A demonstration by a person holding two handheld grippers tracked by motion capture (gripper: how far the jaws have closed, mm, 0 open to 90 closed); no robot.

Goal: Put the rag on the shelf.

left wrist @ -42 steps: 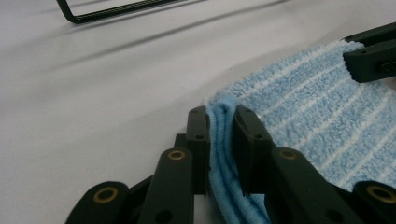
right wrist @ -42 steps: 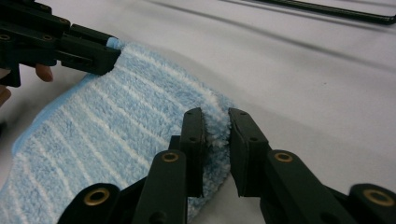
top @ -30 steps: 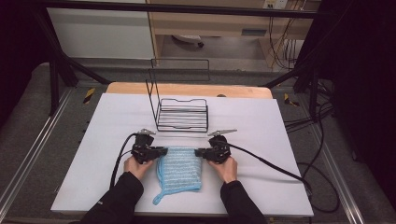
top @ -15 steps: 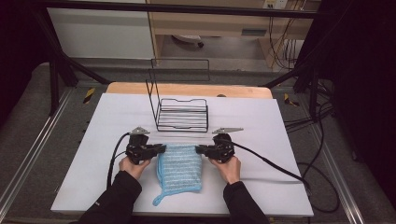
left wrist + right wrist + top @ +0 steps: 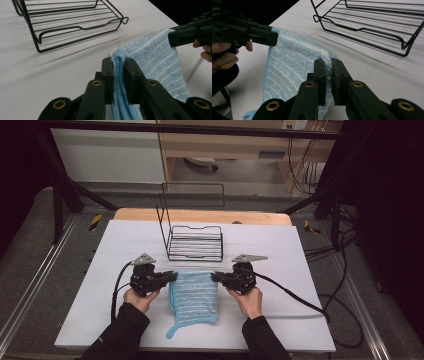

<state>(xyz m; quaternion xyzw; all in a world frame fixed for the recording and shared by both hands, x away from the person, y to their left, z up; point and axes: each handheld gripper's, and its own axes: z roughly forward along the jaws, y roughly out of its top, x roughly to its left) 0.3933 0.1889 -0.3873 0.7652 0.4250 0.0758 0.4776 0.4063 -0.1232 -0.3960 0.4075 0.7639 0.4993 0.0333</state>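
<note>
A light blue striped towel (image 5: 194,294) hangs folded between my two grippers, a little above the white table. My left gripper (image 5: 170,276) is shut on the towel's upper left corner; the left gripper view has the cloth (image 5: 152,57) pinched between the black pads, layers bunched together. My right gripper (image 5: 216,277) is shut on the upper right corner, and in the right gripper view the towel (image 5: 287,62) is pressed between its pads. The towel's lower edge and a thin tail (image 5: 172,332) trail on the table.
A black wire basket (image 5: 195,242) with a tall wire handle stands just behind the towel, near the table's (image 5: 300,270) middle. Cables run from both grippers across the table, the right one (image 5: 295,295) toward the right edge. Dark frame posts stand at the back.
Both grippers have risen slightly with the towel's top edge held between them, lifting the cloth off the table. The basket has not moved.
</note>
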